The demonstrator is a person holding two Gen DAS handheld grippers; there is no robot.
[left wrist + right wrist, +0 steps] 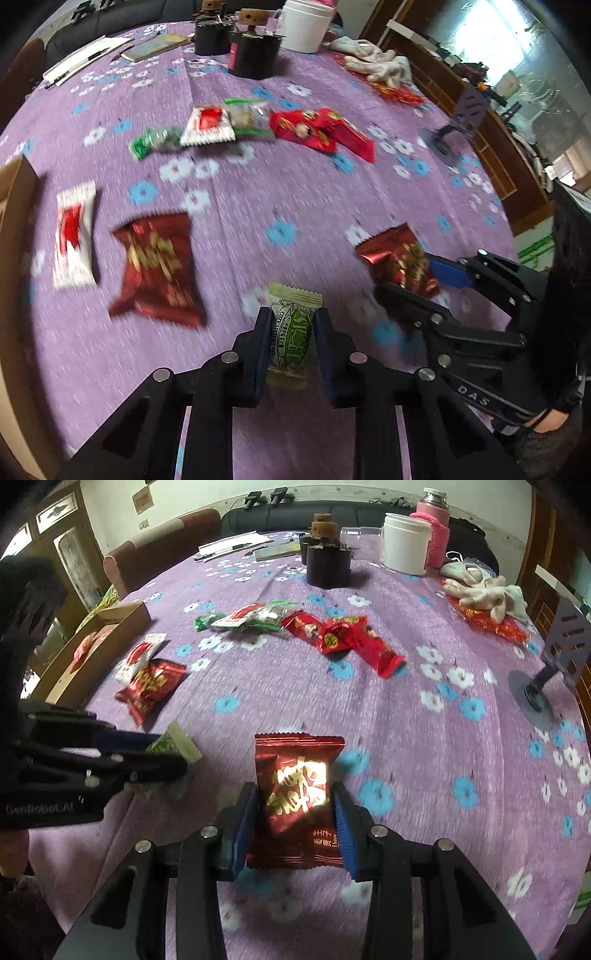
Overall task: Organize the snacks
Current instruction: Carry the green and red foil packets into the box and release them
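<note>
Left gripper (pixel 290 341): fingers pinching a green sachet (pixel 291 332), long axis along the fingers. Right gripper (pixel 295 808): pinching a red packet (pixel 297 801), likewise lengthwise. Cardboard box (pixel 122 618) lies far left, nearer the left gripper.

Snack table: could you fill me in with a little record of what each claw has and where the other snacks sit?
left gripper: shut on pale green-printed candy wrapper
right gripper: shut on dark red foil snack packet
surface: purple floral tablecloth
container: brown cardboard box at the table's left edge, something red inside
loose near box: white-and-red sachet beside second dark red foil packet
middle pile: mixed green, white and red wrappers
</note>
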